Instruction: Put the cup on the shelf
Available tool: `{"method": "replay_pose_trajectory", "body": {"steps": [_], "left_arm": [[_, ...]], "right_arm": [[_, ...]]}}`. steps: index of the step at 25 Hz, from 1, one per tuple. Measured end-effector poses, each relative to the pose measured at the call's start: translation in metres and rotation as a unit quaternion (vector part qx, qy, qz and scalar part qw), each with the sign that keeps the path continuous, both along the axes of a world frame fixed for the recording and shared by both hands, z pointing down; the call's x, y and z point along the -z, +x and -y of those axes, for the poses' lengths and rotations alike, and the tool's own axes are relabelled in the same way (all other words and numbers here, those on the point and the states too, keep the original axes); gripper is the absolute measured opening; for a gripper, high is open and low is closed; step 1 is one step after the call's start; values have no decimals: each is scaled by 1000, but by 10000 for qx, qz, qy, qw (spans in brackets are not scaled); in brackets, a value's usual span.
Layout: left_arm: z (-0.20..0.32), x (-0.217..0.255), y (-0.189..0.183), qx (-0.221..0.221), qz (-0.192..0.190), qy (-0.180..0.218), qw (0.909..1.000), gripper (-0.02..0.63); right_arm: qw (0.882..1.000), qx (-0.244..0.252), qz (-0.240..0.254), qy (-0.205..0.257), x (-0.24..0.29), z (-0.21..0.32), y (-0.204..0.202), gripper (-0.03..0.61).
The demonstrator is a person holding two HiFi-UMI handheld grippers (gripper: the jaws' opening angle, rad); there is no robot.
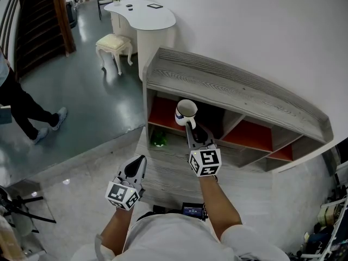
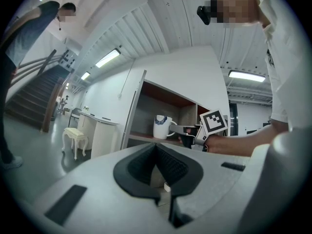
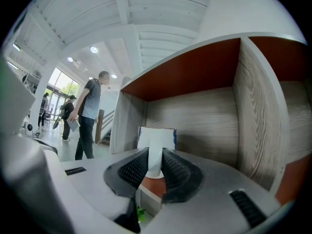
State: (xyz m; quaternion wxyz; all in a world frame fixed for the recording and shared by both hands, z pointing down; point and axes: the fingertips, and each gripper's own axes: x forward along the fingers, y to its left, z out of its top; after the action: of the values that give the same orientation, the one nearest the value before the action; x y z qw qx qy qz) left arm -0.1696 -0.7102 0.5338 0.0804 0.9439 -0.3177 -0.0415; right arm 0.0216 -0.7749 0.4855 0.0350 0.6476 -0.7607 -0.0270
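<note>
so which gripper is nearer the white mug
Right. The right gripper grips the handle of the white mug at the shelf; the left gripper is shut on nothing, held back short of the shelf.

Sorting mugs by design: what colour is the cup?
White cup, blue pattern near its rim; clearest in the left gripper view.

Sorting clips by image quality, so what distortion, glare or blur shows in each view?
Head view: fisheye bows the shelf top into an arc; the glossy floor carries pale reflections. Left gripper view: black circular vignette, bright ceiling lamps, the left gripper softly out of focus. Right gripper view: same vignette, windows at left blown out, the cup fairly sharp in the right gripper.
</note>
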Motion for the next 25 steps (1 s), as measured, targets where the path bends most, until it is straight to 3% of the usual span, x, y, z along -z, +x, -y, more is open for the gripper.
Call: {"method": "replay_pose_trajectory", "body": {"steps": [6,17,25], "left_arm": [[-3,0,-1,-6,-5,-26,10000,9],[-12,-2,2,-93,16,-20,10000,9],[-21,-4,0,-133,38,-35,9999,9]], "right_arm": [[9999,21,131,109,8,-12,5,122],[9992,-111,314,239,14,-49,24,127],[9996,-129,136,214,9,-99,22,71]]}}
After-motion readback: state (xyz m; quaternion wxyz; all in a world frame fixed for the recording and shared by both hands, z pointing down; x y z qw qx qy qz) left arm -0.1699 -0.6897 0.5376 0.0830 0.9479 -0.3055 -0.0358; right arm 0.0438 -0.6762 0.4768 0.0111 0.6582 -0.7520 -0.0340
